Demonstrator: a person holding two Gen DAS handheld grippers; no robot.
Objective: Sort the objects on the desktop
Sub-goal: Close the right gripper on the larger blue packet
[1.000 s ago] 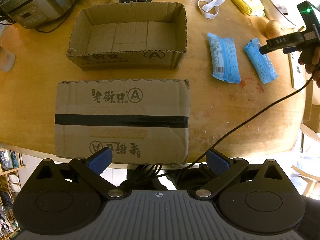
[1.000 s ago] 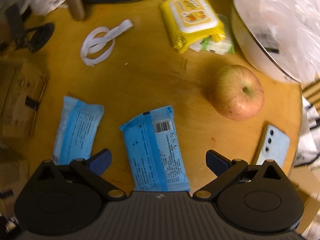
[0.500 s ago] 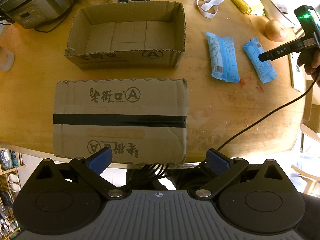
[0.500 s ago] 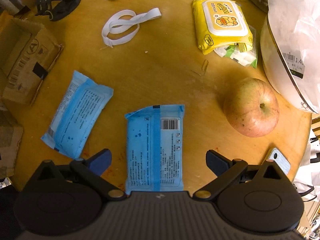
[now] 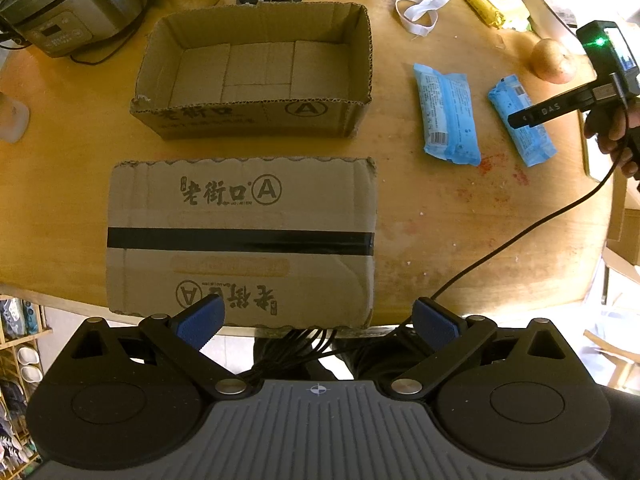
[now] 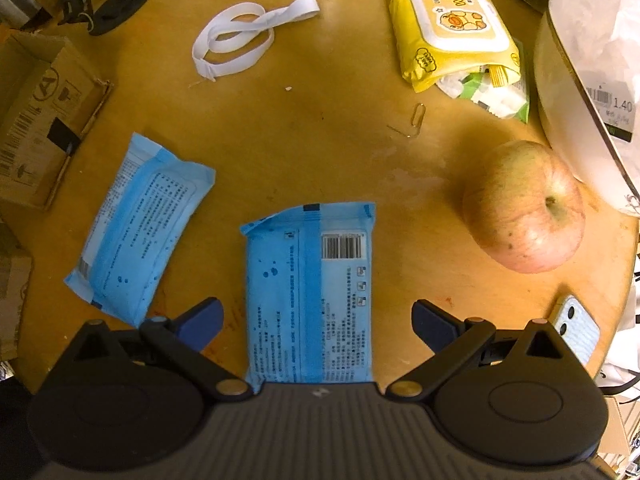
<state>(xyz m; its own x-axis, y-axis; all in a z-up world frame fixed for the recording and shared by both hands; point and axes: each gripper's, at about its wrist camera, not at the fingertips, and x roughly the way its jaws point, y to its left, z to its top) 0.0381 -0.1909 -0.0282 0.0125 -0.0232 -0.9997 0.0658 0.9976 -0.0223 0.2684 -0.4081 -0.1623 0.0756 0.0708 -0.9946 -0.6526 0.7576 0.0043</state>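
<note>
Two blue tissue packs lie on the wooden table. One pack (image 6: 310, 296) lies between the open fingers of my right gripper (image 6: 318, 318), apart from both pads; it also shows in the left wrist view (image 5: 520, 120). The other pack (image 6: 140, 224) lies to its left, also seen in the left wrist view (image 5: 446, 114). An open empty cardboard box (image 5: 256, 70) stands at the back. A flat closed box (image 5: 240, 240) lies in front of my left gripper (image 5: 318, 320), which is open and empty, held off the table's near edge.
An apple (image 6: 524, 206), a yellow wipes pack (image 6: 452, 24), a white band (image 6: 244, 36), a paper clip (image 6: 418, 114) and a phone (image 6: 576, 328) lie around the right pack. A white bag (image 6: 592, 60) is at far right. A rice cooker (image 5: 68, 0) stands back left.
My right gripper has swung so the near blue pack now lies straight between its fingers, closer in. The left gripper has barely moved.
</note>
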